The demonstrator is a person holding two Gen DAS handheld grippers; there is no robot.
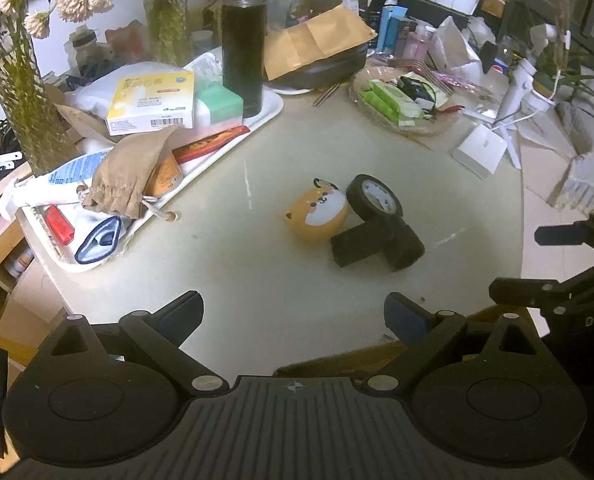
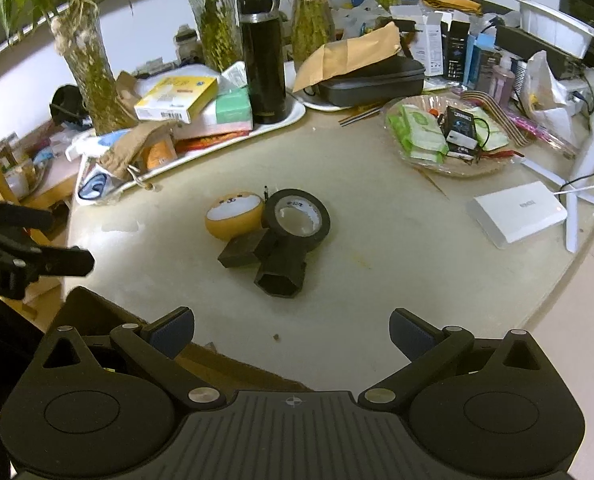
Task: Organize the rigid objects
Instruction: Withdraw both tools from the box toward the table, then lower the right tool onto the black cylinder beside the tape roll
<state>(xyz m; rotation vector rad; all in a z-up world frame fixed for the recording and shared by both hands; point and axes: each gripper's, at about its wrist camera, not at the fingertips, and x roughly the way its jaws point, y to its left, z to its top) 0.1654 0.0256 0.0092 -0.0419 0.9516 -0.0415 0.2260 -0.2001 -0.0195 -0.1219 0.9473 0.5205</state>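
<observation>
A small cluster lies mid-table: an orange fox-faced round case [image 1: 317, 214] [image 2: 235, 218], a black tape roll [image 1: 374, 198] [image 2: 297, 218] leaning on it, a black rectangular block [image 1: 357, 246] [image 2: 241, 254] and a black hexagonal tube [image 1: 405, 246] [image 2: 281, 274]. My left gripper [image 1: 293, 316] is open and empty, near the table's front edge, short of the cluster. My right gripper [image 2: 293, 332] is open and empty, also short of the cluster. Each gripper shows at the edge of the other's view, the right one in the left wrist view [image 1: 557, 264] and the left one in the right wrist view [image 2: 37, 244].
A white tray [image 1: 233, 148] [image 2: 293, 116] with boxes, a pouch and a tall black flask [image 1: 244, 40] [image 2: 263, 56] stands at back left. A glass dish of packets [image 1: 401, 104] [image 2: 449, 136], a white box [image 1: 481, 152] [image 2: 517, 214], a dark case [image 2: 373, 80] and vases [image 1: 17, 92] ring the table.
</observation>
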